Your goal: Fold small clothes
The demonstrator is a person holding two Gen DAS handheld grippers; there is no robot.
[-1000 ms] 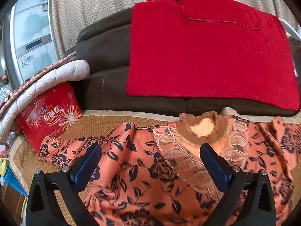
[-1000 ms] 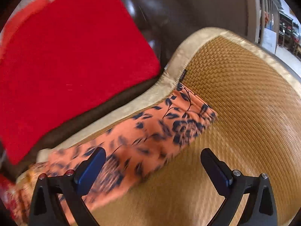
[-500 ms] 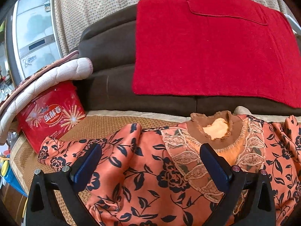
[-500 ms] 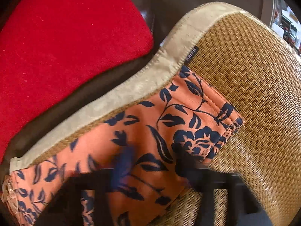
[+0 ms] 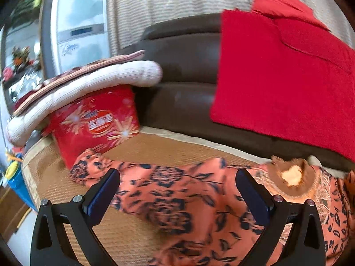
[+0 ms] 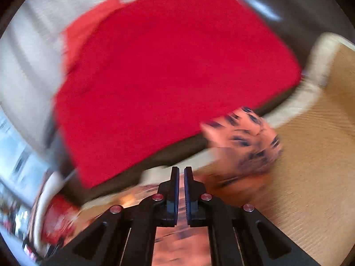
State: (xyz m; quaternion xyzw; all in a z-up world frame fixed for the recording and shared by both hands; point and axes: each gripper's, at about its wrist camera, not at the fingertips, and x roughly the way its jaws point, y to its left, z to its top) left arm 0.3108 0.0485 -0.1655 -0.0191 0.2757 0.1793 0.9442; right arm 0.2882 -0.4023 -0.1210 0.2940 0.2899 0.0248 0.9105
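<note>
Salmon-orange cloth printed with dark navy flowers and leaves makes up the blouse (image 5: 177, 195), which has a brown ruffled collar (image 5: 292, 177) and pale lace panels below it. It lies rumpled on a woven straw mat (image 5: 142, 148) covering a sofa seat, spread from near the mat's left edge, where one sleeve end reaches a red printed tub (image 5: 95, 124), across toward the right along the back edge. The left tongs (image 5: 177, 190) stand wide apart above the blouse's left half, nothing between the blue pads, the collar just to their right. In the blurred right view, the right tongs (image 6: 181, 190) are closed to a thin slit; orange fabric shows in and below that slit, apparently pinched, and a bunched patterned part (image 6: 241, 137) is raised just ahead and to their right, over the mat's pale back border. A red towel (image 5: 288, 84) hangs on the brown backrest behind.
</note>
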